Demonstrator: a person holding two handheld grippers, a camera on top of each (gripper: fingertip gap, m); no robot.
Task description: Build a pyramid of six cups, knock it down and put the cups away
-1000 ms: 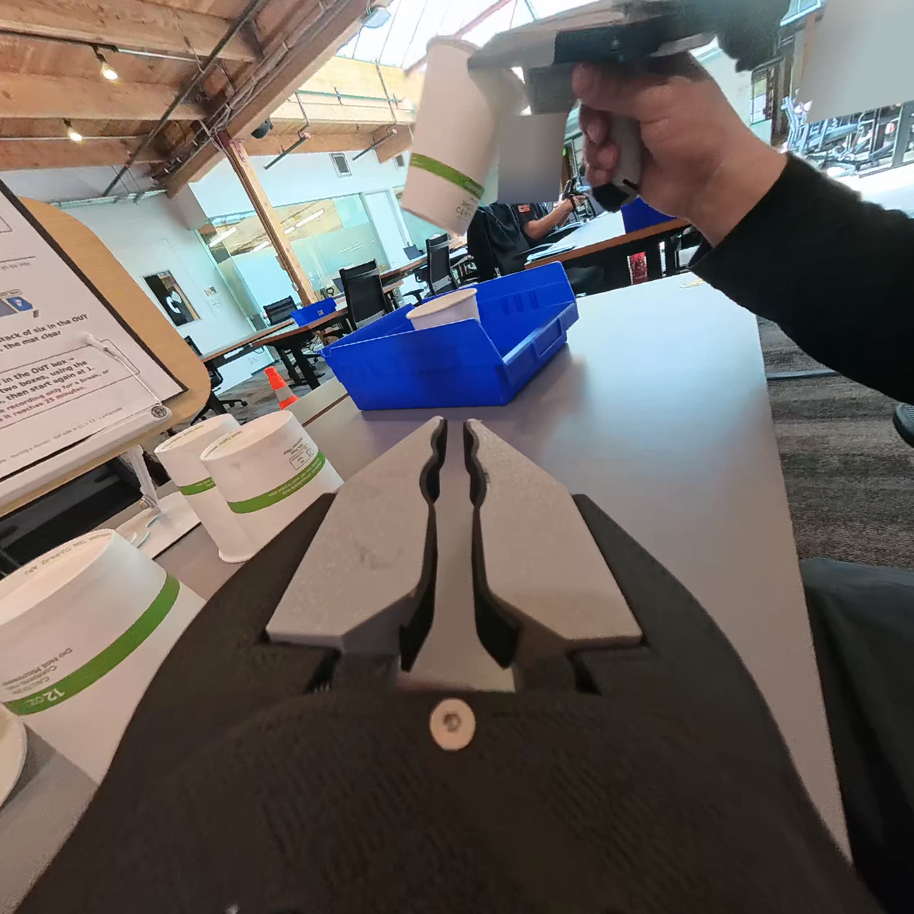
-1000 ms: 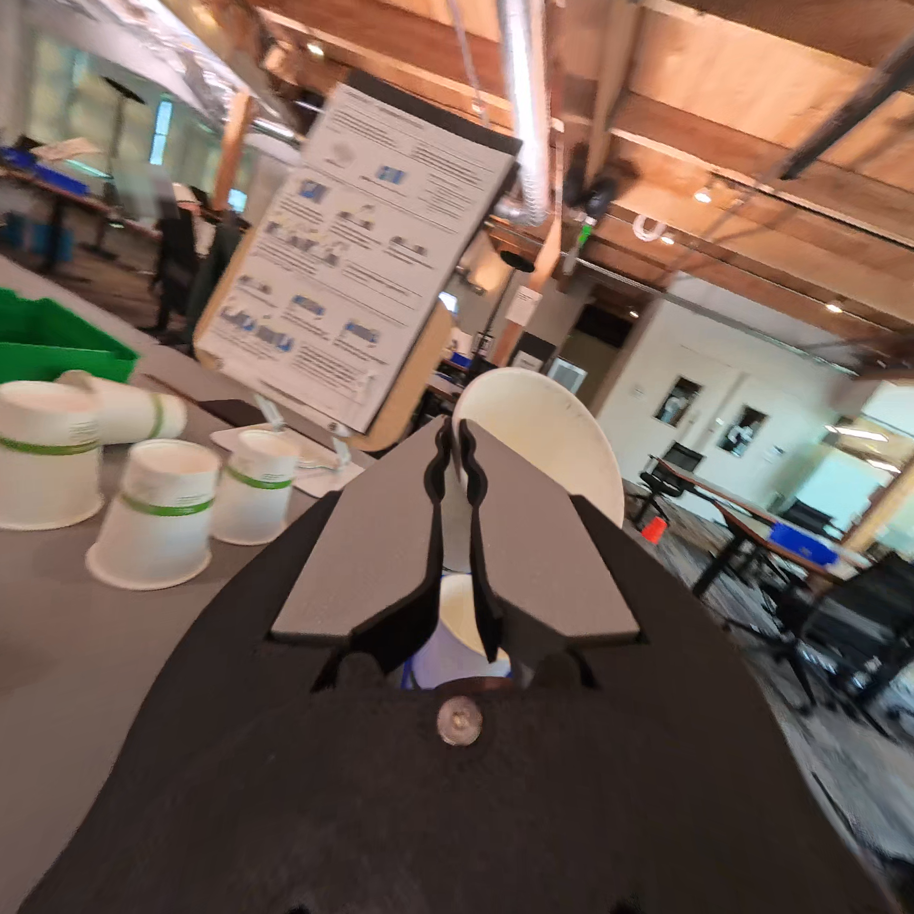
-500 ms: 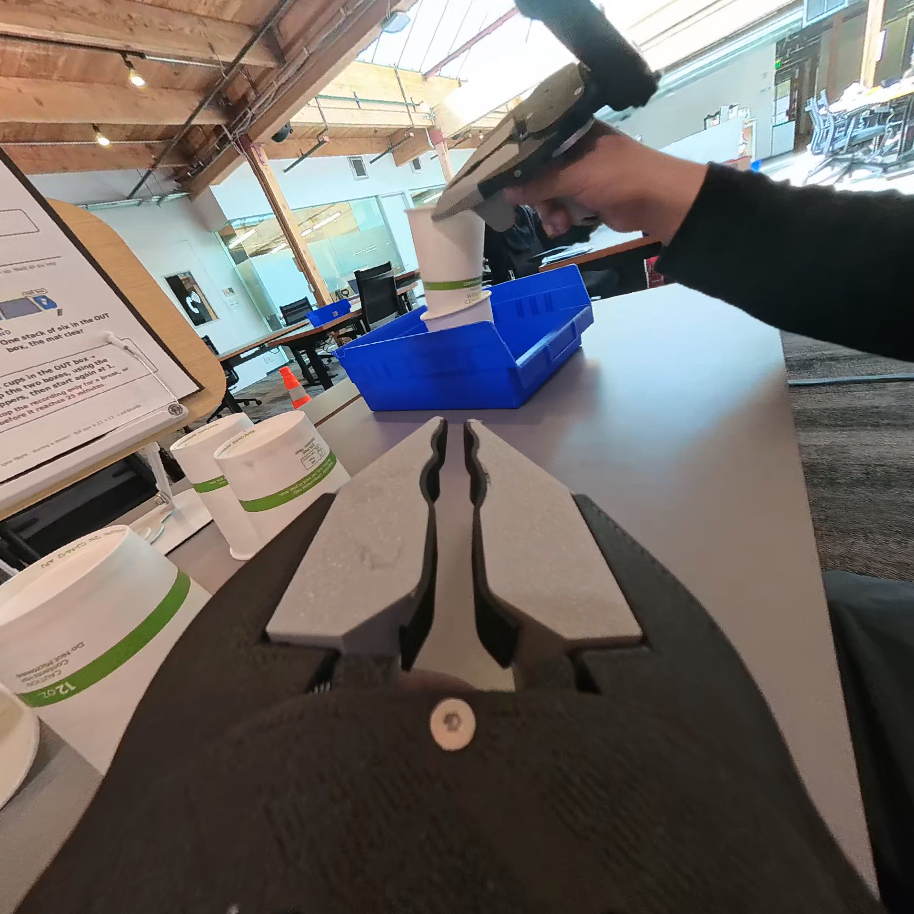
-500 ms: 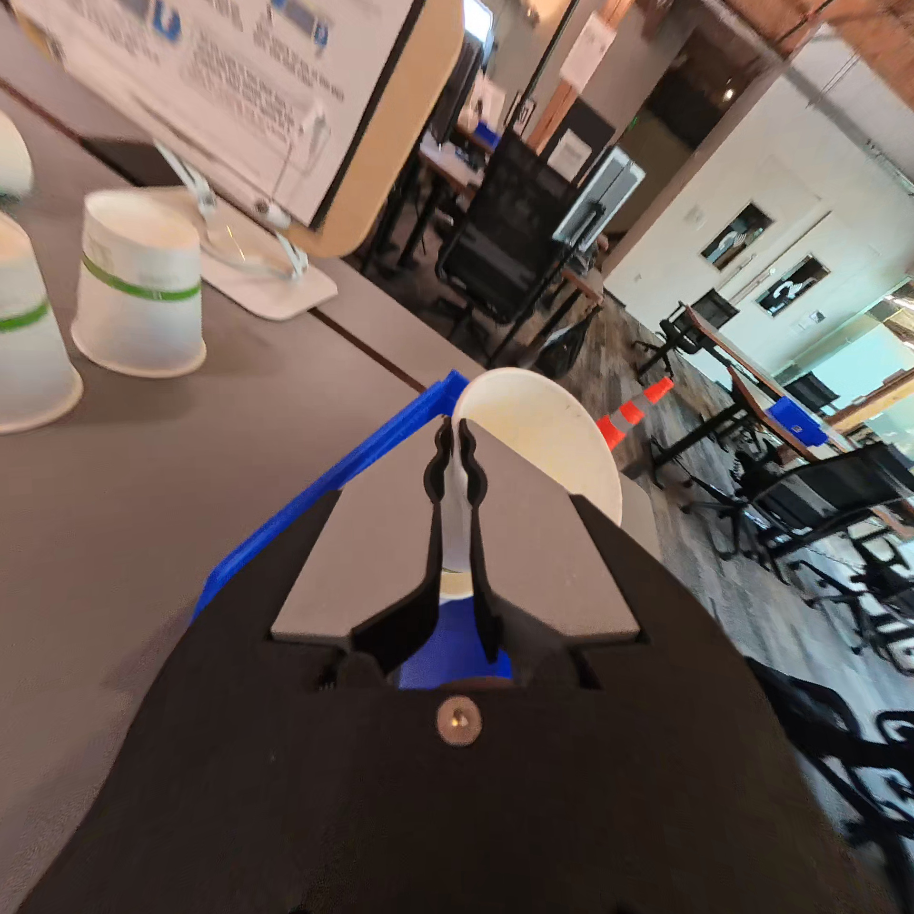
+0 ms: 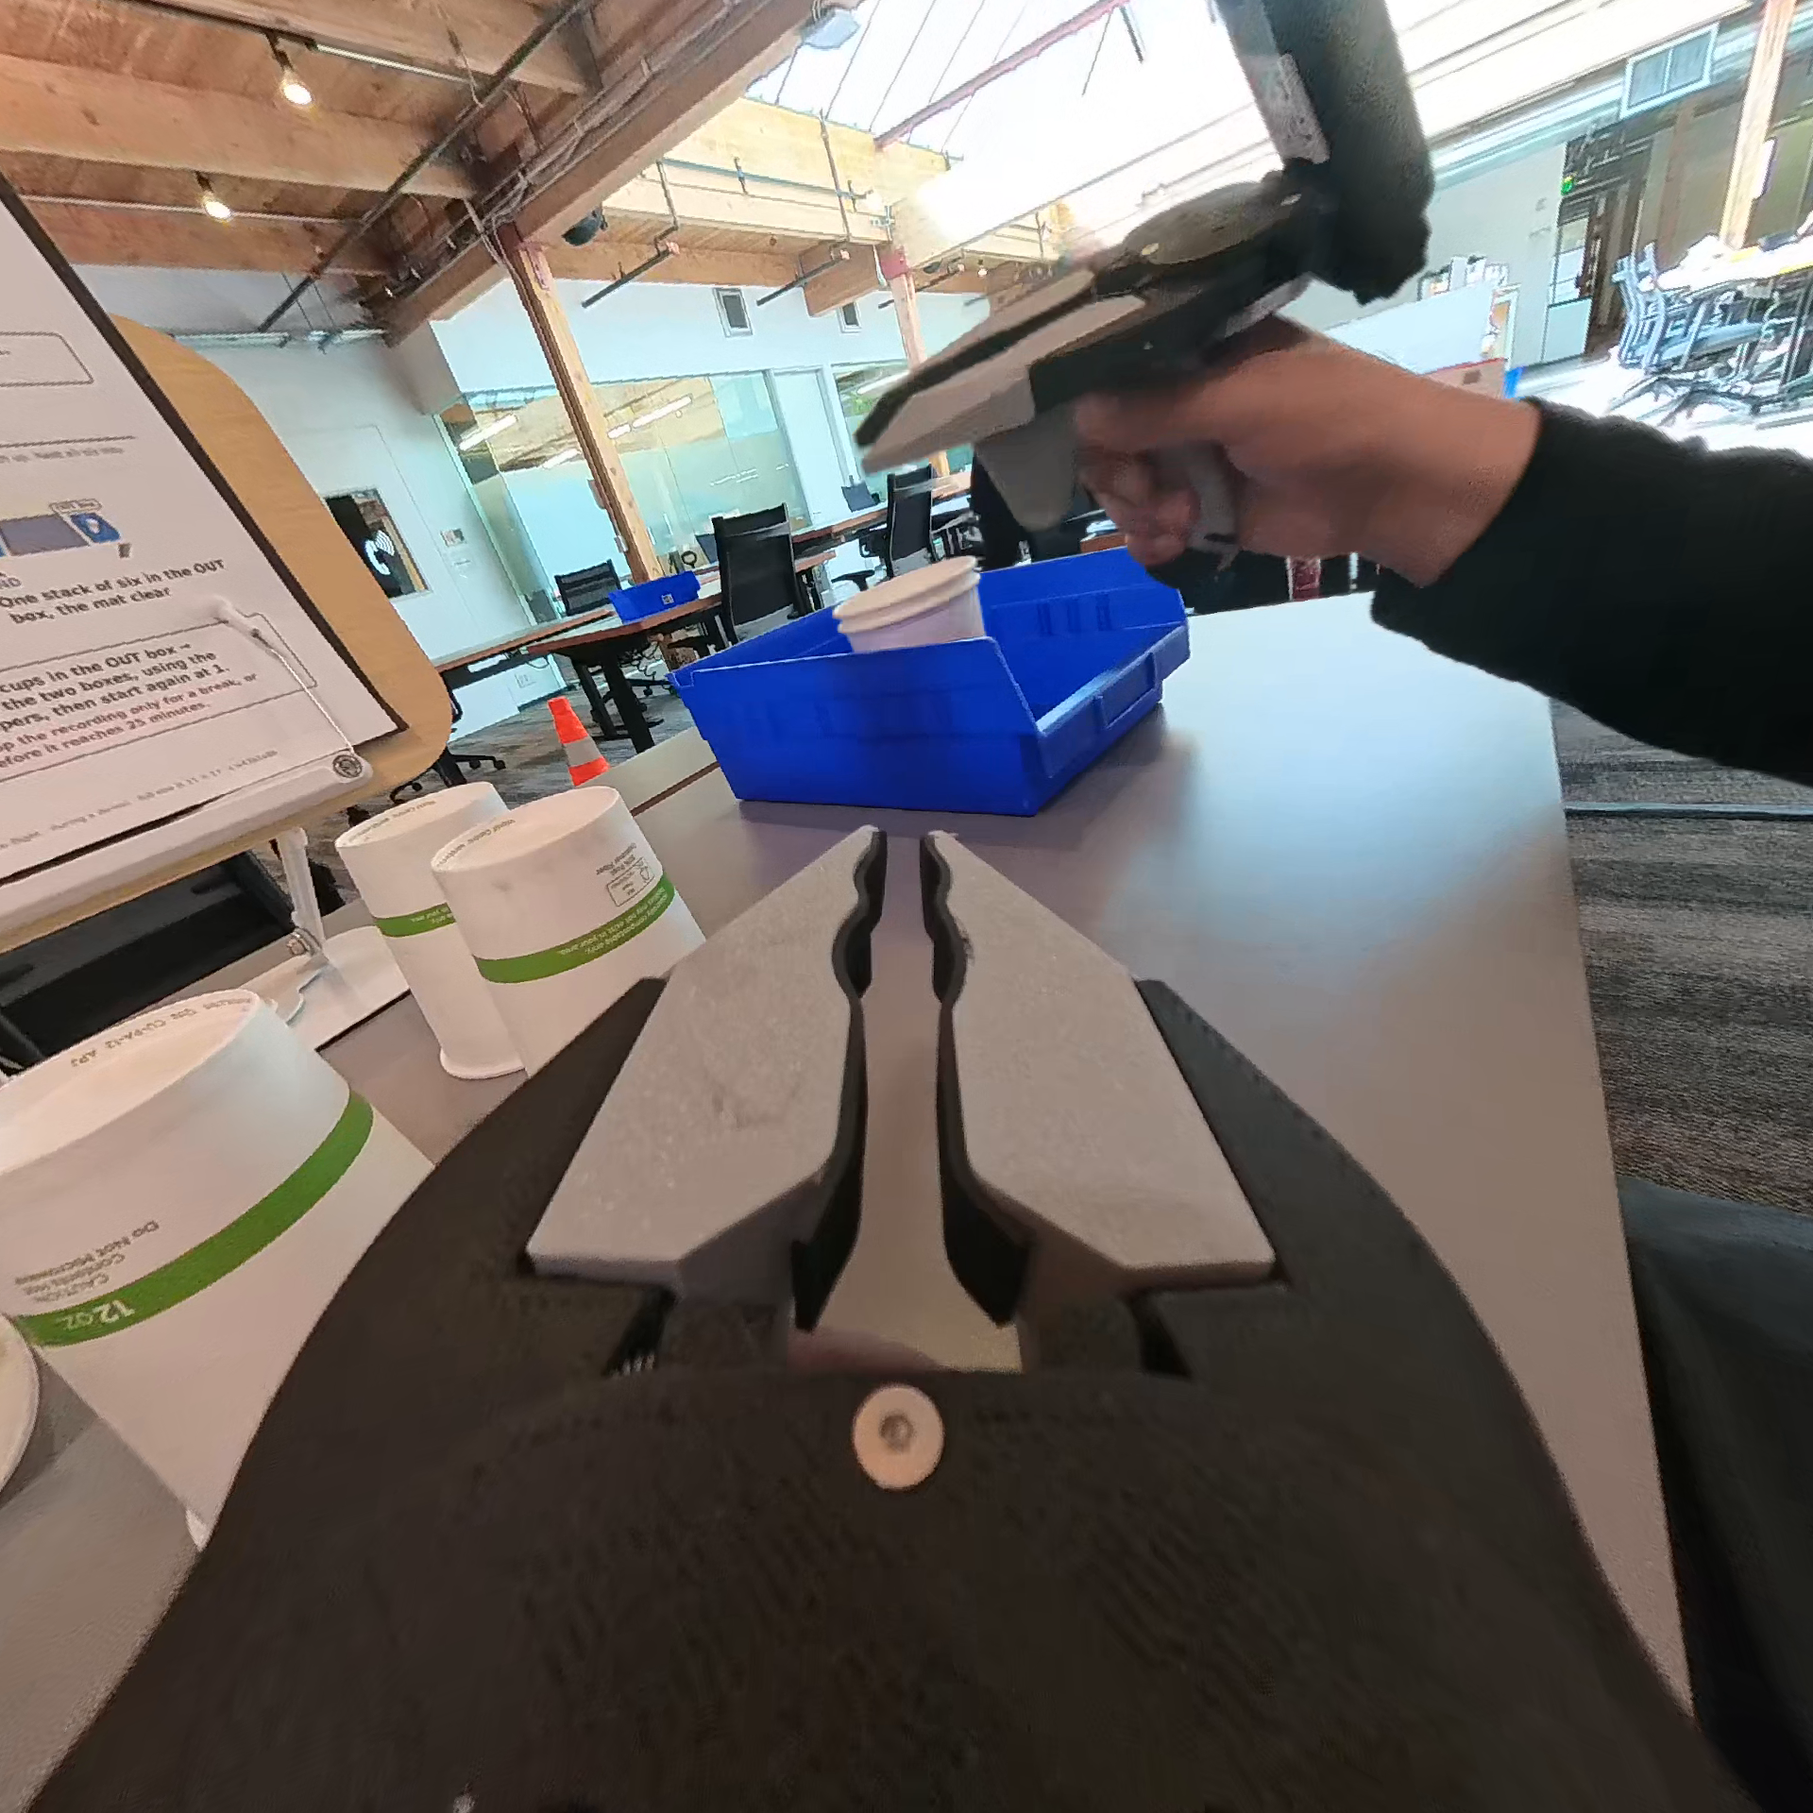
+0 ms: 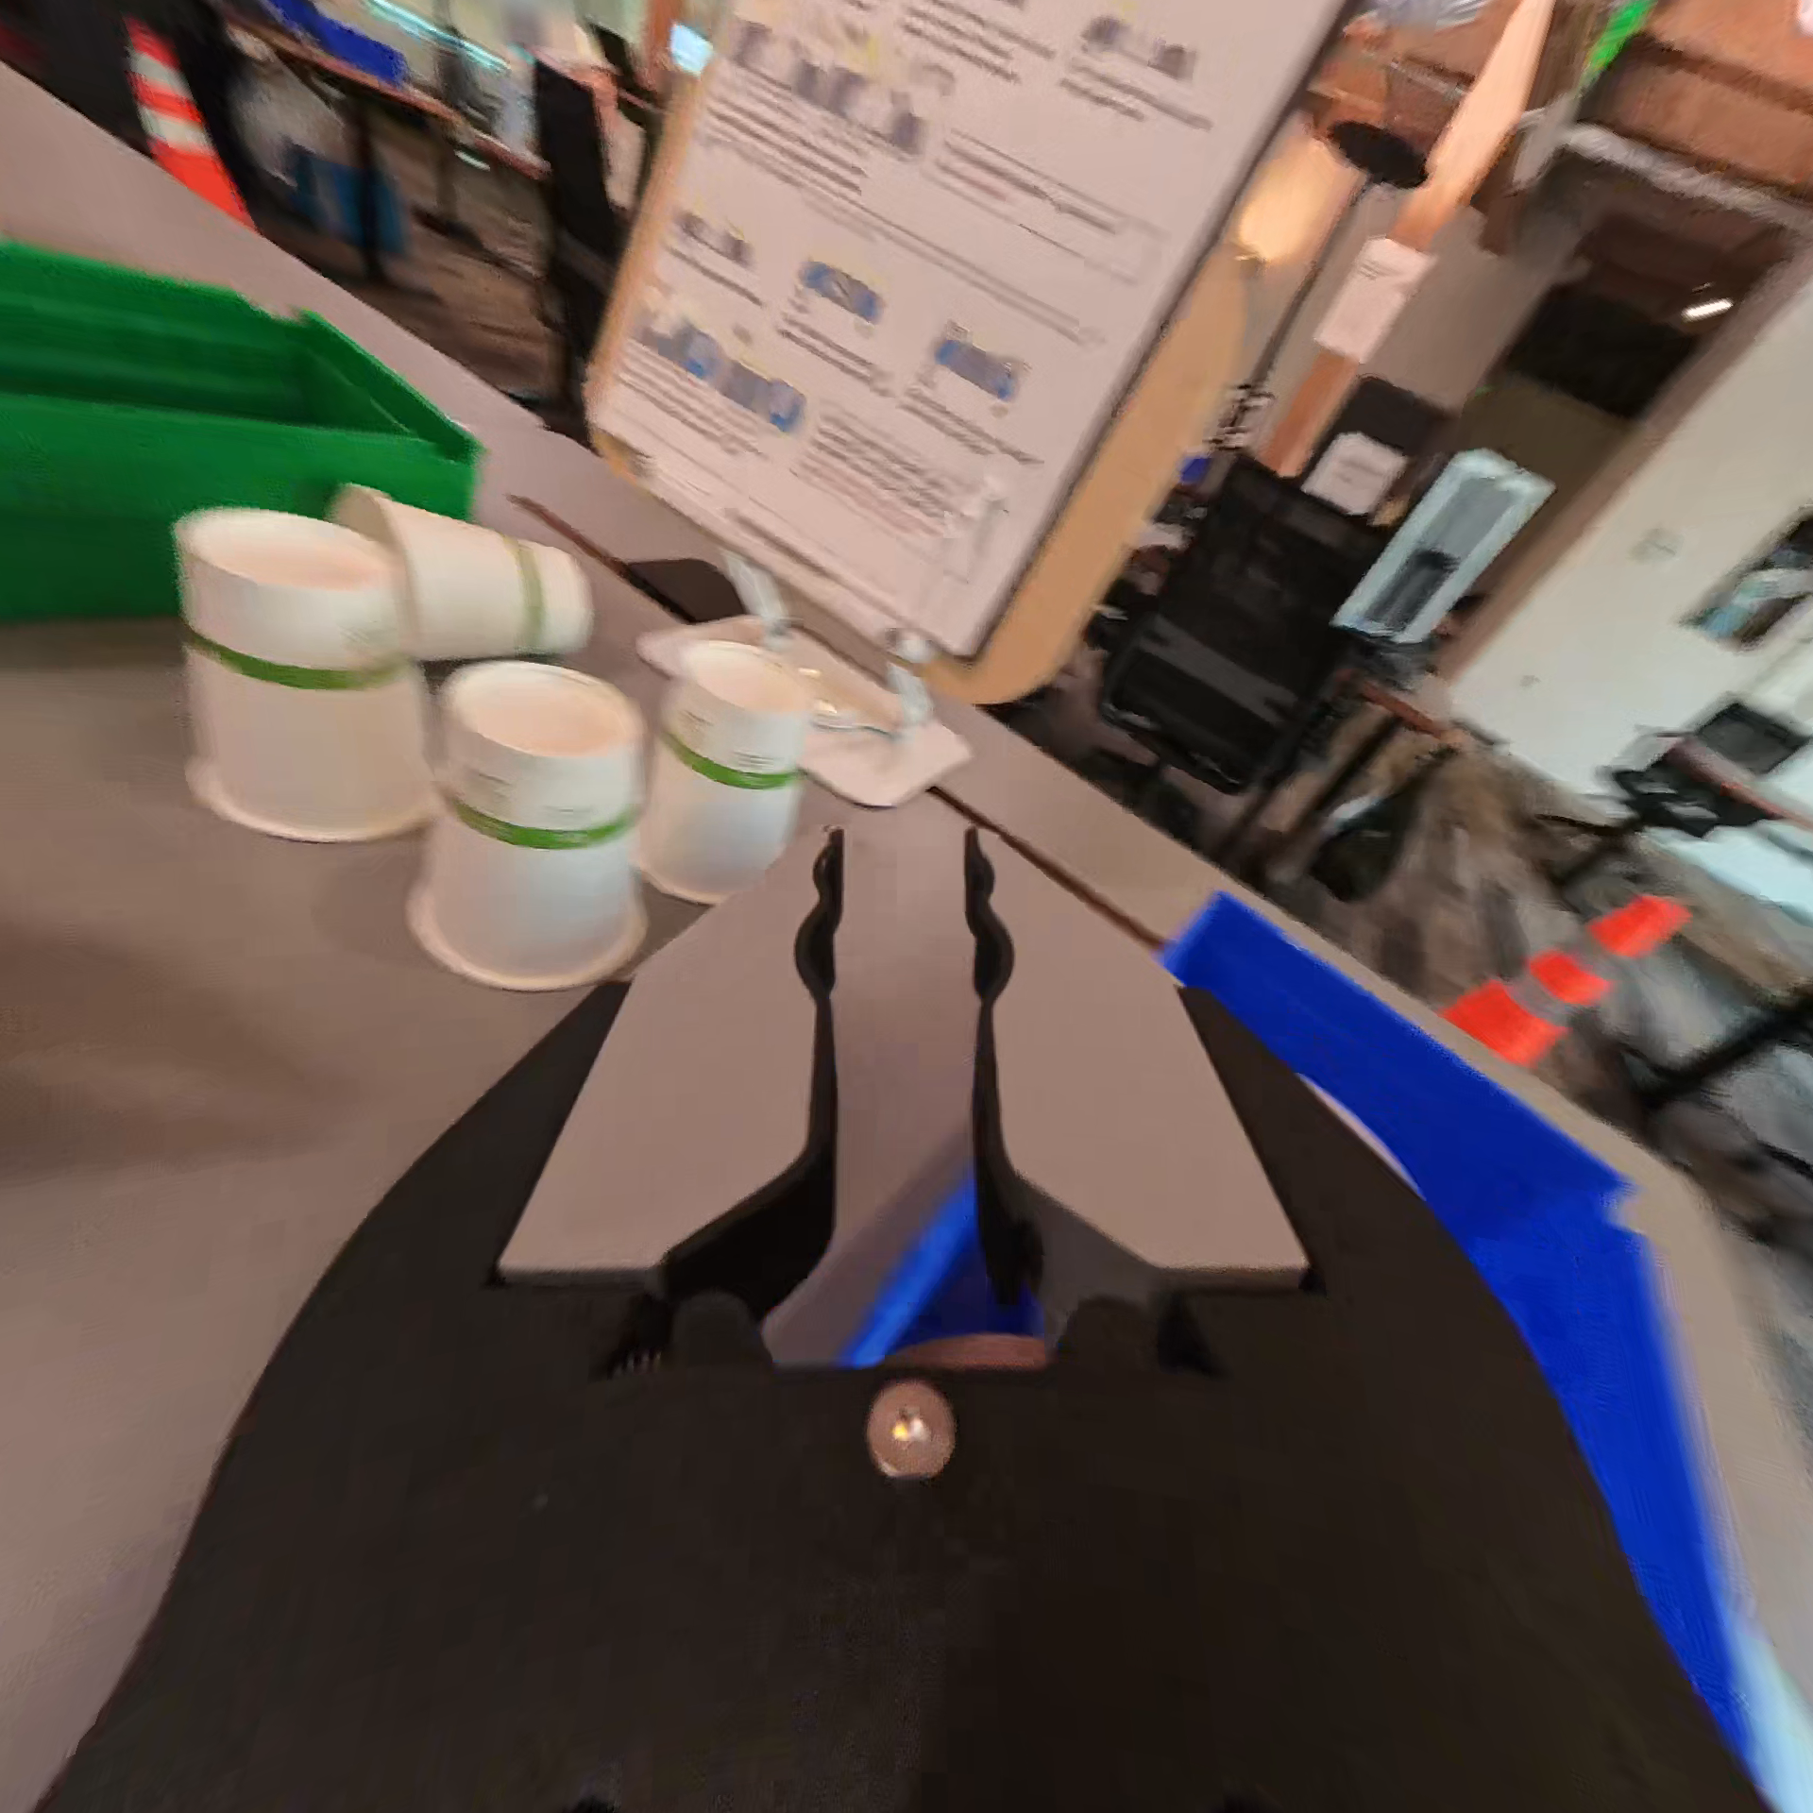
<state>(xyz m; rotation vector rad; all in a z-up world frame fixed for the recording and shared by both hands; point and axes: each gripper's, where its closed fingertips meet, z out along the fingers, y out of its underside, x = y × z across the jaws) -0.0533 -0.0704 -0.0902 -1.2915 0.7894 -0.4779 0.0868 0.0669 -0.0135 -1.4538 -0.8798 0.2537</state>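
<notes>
White paper cups with a green band stand upside down on the grey table: three in the left wrist view (image 5: 167, 1158) (image 5: 559, 903) (image 5: 417, 883). The right wrist view shows three upside-down cups (image 6: 294, 677) (image 6: 535, 814) (image 6: 731, 765) and one lying on its side (image 6: 471, 589). A cup stack (image 5: 912, 613) stands in the blue bin (image 5: 932, 726). My left gripper (image 5: 903, 854) is shut and empty, low over the table. My right gripper (image 6: 903, 854) is open and empty, above the blue bin's edge (image 6: 1423, 1128); it also shows in the left wrist view (image 5: 883, 432).
An instruction board on a stand (image 6: 932, 294) rises behind the cups. A green bin (image 6: 196, 441) sits at the far left. The table (image 5: 1275, 883) ends at the right above carpet. A person's hand and dark sleeve (image 5: 1619, 608) reach over the blue bin. The grippers' ends are close to 20 cm from one another.
My right gripper lowered its cup onto the stack in the blue bin, let go, opened, and rose and turned toward the loose cups. My left gripper stayed put.
</notes>
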